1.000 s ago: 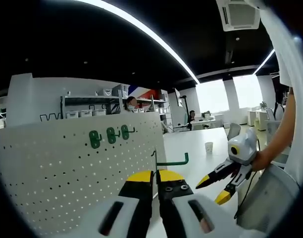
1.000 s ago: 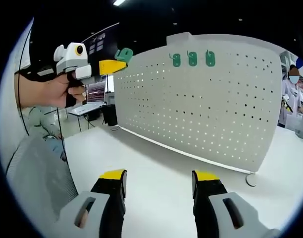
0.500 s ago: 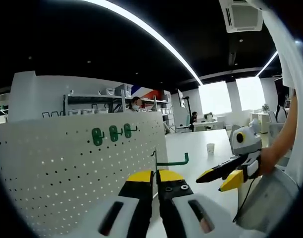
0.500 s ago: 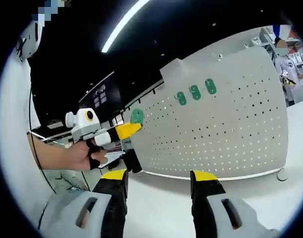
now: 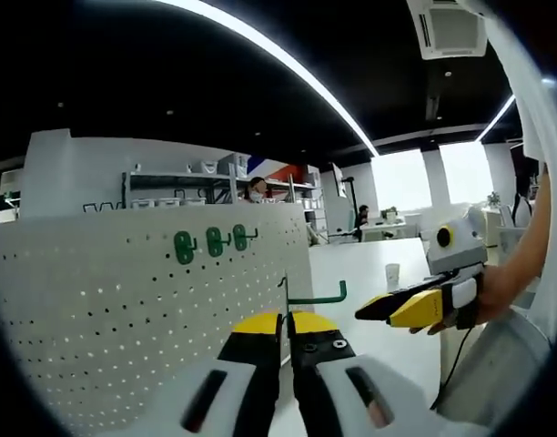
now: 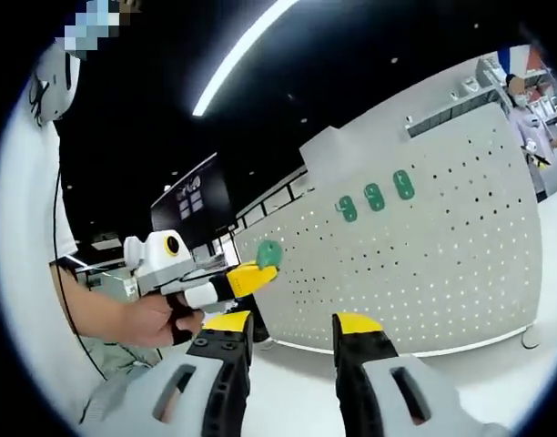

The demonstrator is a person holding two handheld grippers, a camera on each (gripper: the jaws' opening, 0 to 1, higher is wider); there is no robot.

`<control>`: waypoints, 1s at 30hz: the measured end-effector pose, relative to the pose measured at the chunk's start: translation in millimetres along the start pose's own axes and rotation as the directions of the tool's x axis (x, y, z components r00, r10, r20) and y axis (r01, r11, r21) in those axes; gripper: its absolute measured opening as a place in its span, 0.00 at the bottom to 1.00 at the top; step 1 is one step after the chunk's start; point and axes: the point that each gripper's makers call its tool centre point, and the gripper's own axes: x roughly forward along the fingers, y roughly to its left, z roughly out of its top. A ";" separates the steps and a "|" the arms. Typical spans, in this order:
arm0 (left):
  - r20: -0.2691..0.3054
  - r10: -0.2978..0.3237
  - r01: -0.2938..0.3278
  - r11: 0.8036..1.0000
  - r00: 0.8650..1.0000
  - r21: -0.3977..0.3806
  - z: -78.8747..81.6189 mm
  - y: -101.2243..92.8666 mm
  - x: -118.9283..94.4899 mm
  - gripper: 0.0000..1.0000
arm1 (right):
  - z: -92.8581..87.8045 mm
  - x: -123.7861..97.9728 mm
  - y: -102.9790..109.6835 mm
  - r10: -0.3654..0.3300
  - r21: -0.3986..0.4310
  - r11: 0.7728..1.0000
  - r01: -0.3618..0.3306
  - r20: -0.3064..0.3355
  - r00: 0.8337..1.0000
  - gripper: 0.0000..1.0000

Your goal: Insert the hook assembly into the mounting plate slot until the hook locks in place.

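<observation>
Your left tongs (image 5: 286, 320) were clamped on the green hook (image 5: 317, 297), its arm lying crosswise, just short of the pegboard (image 5: 124, 309) edge; your right tongs (image 6: 292, 324) stood narrowly parted, empty, farther off.

The pegboard (image 5: 124, 309) looks like matt white painted sheet, its hooks (image 5: 210, 243) of glossy green plastic, the held hook (image 5: 317, 297) green-coated wire, the bench (image 5: 369, 300) smooth white, and both grippers' jaws matt black with yellow plastic tips.
</observation>
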 end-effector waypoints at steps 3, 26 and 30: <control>0.000 0.010 -0.010 1.000 1.000 -0.013 -1.9 1.0 -0.5 0.02 | 4.9 5.1 5.2 0.012 -0.011 1.000 -0.012 0.004 1.000 0.29; 0.017 0.015 -0.014 0.999 1.000 -0.043 0.9 -9.5 6.7 0.02 | 27.9 38.8 14.7 0.041 0.009 0.999 -0.042 0.081 0.996 0.16; 0.019 0.009 -0.008 0.999 1.000 -0.047 1.5 -12.4 8.6 0.02 | 26.7 40.8 10.5 0.028 0.003 1.000 -0.028 0.076 0.997 0.14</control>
